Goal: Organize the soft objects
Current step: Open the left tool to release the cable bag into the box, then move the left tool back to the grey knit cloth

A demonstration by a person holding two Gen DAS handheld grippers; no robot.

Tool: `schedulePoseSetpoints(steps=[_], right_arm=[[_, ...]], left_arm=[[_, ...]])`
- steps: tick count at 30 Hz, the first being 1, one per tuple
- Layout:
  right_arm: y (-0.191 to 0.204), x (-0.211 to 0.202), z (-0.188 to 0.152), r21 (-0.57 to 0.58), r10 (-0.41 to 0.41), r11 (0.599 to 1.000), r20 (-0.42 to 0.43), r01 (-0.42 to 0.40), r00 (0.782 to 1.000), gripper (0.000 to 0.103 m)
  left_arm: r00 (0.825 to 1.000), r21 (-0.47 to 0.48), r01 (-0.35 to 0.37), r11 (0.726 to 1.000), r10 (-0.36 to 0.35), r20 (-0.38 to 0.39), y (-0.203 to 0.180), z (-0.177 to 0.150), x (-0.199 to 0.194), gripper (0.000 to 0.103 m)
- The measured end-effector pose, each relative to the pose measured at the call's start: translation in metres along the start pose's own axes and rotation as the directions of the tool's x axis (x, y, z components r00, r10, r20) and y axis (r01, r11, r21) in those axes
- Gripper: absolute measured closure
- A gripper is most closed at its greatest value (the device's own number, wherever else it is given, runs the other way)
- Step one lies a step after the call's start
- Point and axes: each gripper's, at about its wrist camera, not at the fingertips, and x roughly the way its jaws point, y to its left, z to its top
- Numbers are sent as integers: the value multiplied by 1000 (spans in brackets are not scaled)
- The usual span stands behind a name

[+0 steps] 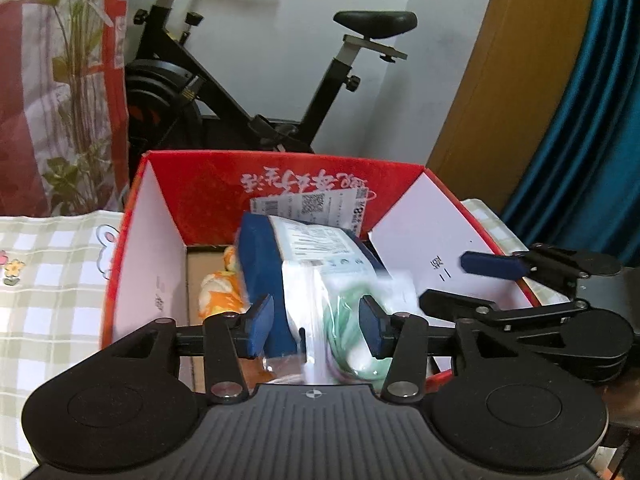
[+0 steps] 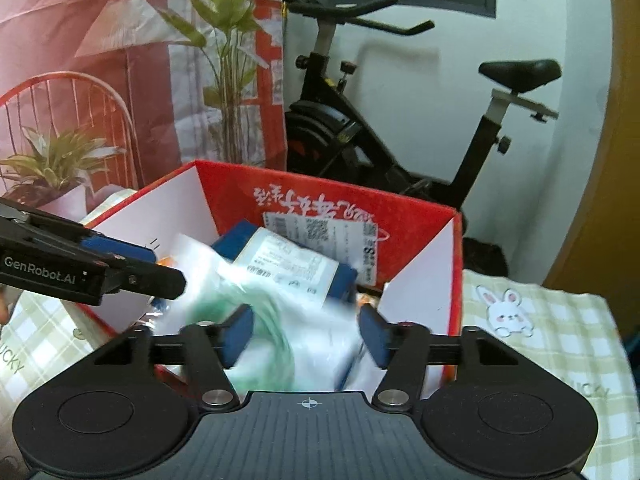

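Note:
A red cardboard box (image 1: 216, 184) with white inner walls stands on the checked cloth; it also shows in the right wrist view (image 2: 420, 216). Inside lie a navy packet with a white label (image 1: 308, 248) (image 2: 288, 258), a clear plastic bag with green and white cloth (image 1: 344, 312) (image 2: 264, 320), blurred by motion, and an orange and white soft toy (image 1: 222, 292). My left gripper (image 1: 316, 326) is open, its pads either side of the bag. My right gripper (image 2: 306, 334) is open over the same bag. Neither visibly grips it.
A green and white checked cloth (image 1: 48, 280) with a rabbit print (image 2: 506, 312) covers the table. A black exercise bike (image 1: 248, 92) stands behind the box. A plant printed curtain (image 2: 120, 60) hangs at left. A wooden door (image 1: 516, 60) and blue curtain (image 1: 592, 120) are at right.

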Motion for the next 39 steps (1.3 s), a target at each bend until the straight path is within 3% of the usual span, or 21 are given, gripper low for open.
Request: schedulePoseSetpoints(steps=[9,17,25,32,39], right_arm=[[12,-32,2,-15,-6,1000,34,6,999,43],[33,-72,-14,2,26,1000,61,-27,998,43],[54,-106,-47,41,53,998,54,-56,997,43],[74,-129,-86,76,82,994,11,-83,997,43],[96,-148,-135,71,100,993,-81,-94,992,44]], left_arm=[[998,0,-45,999,45,40,-3,-2,-34,51],[996,-2,-65,998,65,57,-9,-29,-77,51],[998,-1,-57,998,57,39,-17,-78,-110,51],[999,59,-20,998,23,-49,-35,-131,-128,51],[996,-21,24,999,-26,-83,-36,-171,-133,52]])
